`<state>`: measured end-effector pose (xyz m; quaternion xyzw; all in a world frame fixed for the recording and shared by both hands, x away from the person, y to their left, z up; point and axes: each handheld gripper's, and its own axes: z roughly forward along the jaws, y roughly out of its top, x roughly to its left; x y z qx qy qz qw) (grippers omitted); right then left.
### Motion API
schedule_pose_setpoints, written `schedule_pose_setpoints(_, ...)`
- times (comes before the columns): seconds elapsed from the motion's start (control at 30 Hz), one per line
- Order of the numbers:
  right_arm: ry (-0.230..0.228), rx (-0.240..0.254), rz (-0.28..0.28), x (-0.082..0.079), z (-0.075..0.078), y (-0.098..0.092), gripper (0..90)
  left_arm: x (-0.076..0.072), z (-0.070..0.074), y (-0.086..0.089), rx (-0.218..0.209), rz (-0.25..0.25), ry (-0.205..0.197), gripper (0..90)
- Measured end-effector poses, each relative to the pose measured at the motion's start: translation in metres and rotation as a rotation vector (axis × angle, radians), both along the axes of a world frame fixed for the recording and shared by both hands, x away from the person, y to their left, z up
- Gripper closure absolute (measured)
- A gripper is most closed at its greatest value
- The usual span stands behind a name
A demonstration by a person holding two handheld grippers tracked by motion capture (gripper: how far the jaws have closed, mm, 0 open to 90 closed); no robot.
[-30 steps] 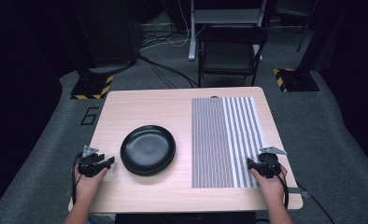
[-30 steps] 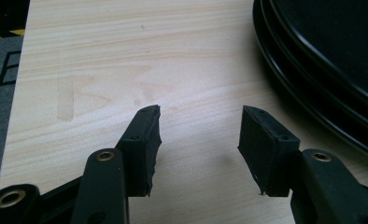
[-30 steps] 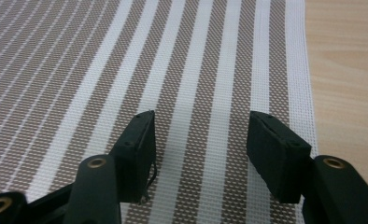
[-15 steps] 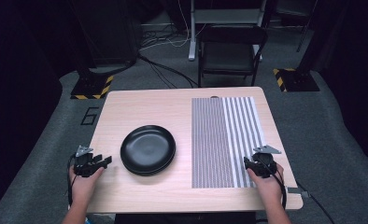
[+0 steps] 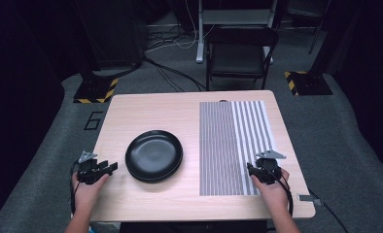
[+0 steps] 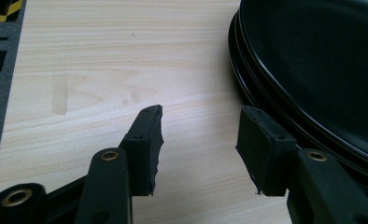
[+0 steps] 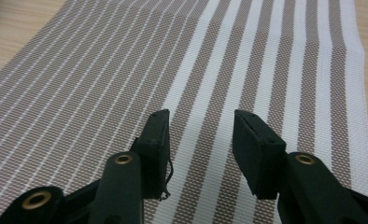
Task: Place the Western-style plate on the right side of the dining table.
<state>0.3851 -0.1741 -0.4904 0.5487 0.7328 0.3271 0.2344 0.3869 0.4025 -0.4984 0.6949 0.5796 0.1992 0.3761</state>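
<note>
High view: light wooden table, stack of black plates left of centre, striped woven placemat on right half. Left gripper at near left, just beside plates' rim, jaws apart with only bare wood between. Right gripper at near right, over placemat's near edge; jaws just been closing, nothing between, a gap left. Left gripper view: plates' rim close by right jaw. Right gripper view: jaws above brown and white stripes.
</note>
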Motion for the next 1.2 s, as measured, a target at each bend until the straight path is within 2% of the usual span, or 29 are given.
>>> schedule_pose_setpoints(0.1,-0.003,0.006,0.001,-0.001,0.006,0.003,54.1,-0.001,0.003,-0.003,-0.015,0.006,-0.008,49.4)
schedule_pose_setpoints(0.2,-0.006,0.012,0.003,-0.001,0.01,0.004,54.9,-0.002,0.004,-0.003,-0.008,0.005,-0.012,49.1)
schedule_pose_setpoints(0.33,0.008,0.054,0.027,0.005,0.016,0.008,54.7,-0.003,0.006,-0.004,-0.029,0.01,-0.023,45.2)
schedule_pose_setpoints(0.47,0.021,0.079,0.039,0.009,0.018,0.013,49.4,-0.003,0.009,-0.006,-0.04,0.006,-0.033,38.8)
schedule_pose_setpoints(0.5,0.02,0.087,0.048,0.011,0.019,0.019,45.1,-0.003,0.009,-0.006,-0.042,0.007,-0.034,37.7)
schedule_pose_setpoints(0.53,0.02,0.087,0.048,0.011,0.019,0.019,45.1,-0.003,0.01,-0.007,-0.045,0.01,-0.04,37.7)
schedule_pose_setpoints(0.57,0.021,0.082,0.055,0.013,0.019,0.025,38.9,-0.004,0.012,-0.007,-0.052,0.011,-0.036,35.3)
schedule_pose_setpoints(0.63,0.029,0.086,0.051,0.014,0.019,0.031,35.6,-0.004,0.012,-0.008,-0.059,0.012,-0.038,34.9)
schedule_pose_setpoints(0.9,0.031,0.083,0.085,0.02,0.019,0.054,37.3,-0.005,0.015,-0.008,-0.091,0.007,-0.023,35.4)
schedule_pose_setpoints(1.07,0.034,0.089,0.094,0.023,0.02,0.064,37.5,-0.005,0.017,-0.008,-0.111,0.013,-0.029,36.0)
schedule_pose_setpoints(1.17,0.027,0.102,0.11,0.026,0.025,0.074,37.5,-0.004,0.021,-0.008,-0.157,0.033,-0.026,36.1)
schedule_pose_setpoints(1.2,0.022,0.1,0.115,0.027,0.026,0.075,37.5,-0.003,0.022,-0.009,-0.16,0.037,-0.02,36.1)
